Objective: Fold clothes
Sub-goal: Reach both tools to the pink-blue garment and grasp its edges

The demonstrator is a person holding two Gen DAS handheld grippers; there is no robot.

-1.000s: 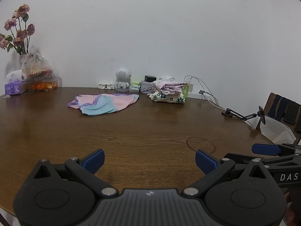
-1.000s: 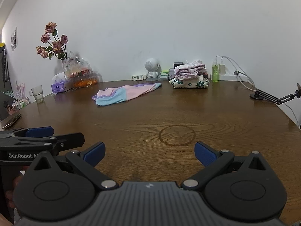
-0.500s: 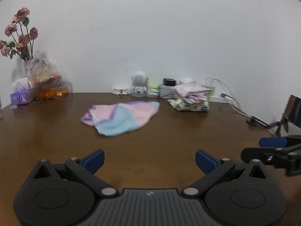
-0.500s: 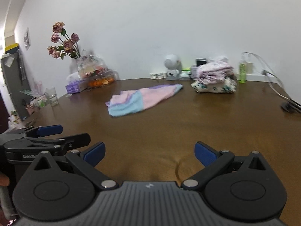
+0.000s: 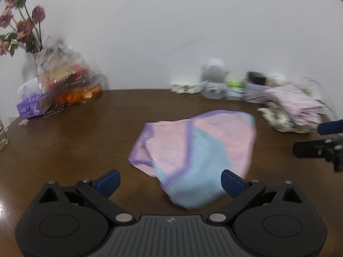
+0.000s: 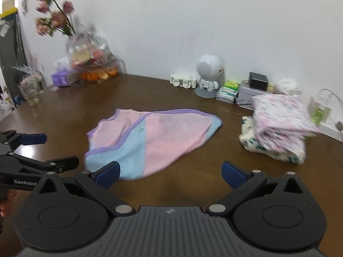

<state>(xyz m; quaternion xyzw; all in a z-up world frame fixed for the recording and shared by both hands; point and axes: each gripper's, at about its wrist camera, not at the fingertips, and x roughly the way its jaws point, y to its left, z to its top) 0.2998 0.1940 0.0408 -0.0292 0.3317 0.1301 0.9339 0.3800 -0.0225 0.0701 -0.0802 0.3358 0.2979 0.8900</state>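
A pink and light-blue garment with purple trim (image 5: 193, 150) lies crumpled but mostly flat on the brown wooden table (image 5: 75, 145). My left gripper (image 5: 169, 181) hovers open just short of the garment's near blue edge, nothing between its fingers. In the right wrist view the same garment (image 6: 154, 137) lies ahead and slightly left. My right gripper (image 6: 170, 174) is open too, its left fingertip (image 6: 107, 172) over the garment's near blue corner. Each gripper shows at the edge of the other's view.
A stack of folded clothes (image 6: 278, 126) sits at the right. Along the wall stand a white robot figure (image 6: 208, 75), small boxes (image 6: 253, 92), a tissue box (image 5: 32, 107), a bag of fruit (image 5: 68, 85) and a flower vase. A glass (image 5: 3, 137) stands at the left edge.
Both grippers have moved forward across the table toward the garment, which now looms large and close. Both stayed open. The garment itself has not moved.
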